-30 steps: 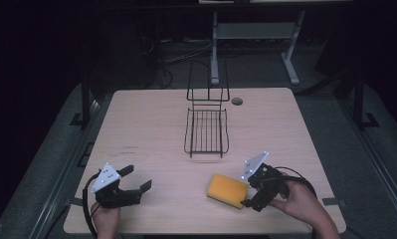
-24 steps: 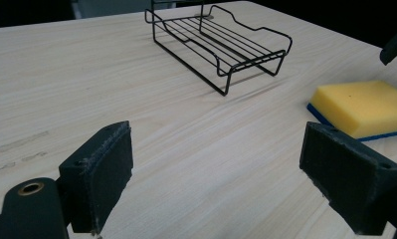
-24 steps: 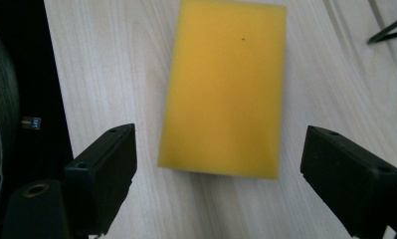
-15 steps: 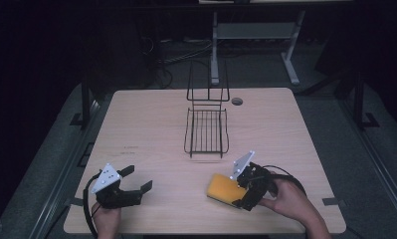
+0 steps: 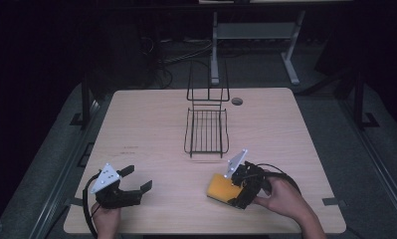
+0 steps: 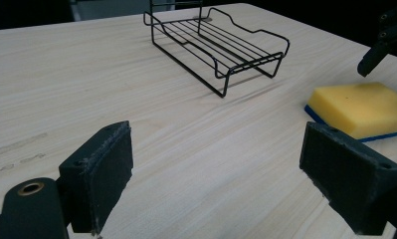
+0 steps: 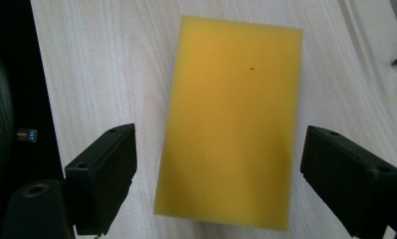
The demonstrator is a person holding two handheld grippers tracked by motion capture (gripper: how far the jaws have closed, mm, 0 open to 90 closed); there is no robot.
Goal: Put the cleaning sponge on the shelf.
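We see a pale wooden table [image 5: 151, 129] with a black wire rack [image 5: 206, 130] standing near its far middle, its upright back at the far end and its flat tray reaching toward us. At the near right lies a flat rectangular yellow sponge [image 5: 220, 187] with a thin blue underside, resting on the table top. Our right gripper [image 5: 237, 191] hangs right over its right end with both jaws spread wide; in the right gripper view the sponge [image 7: 233, 119] lies between them, touching neither. Our left gripper [image 5: 135, 181] sits at the near left, well apart from the sponge, its jaws also spread wide over bare wood.
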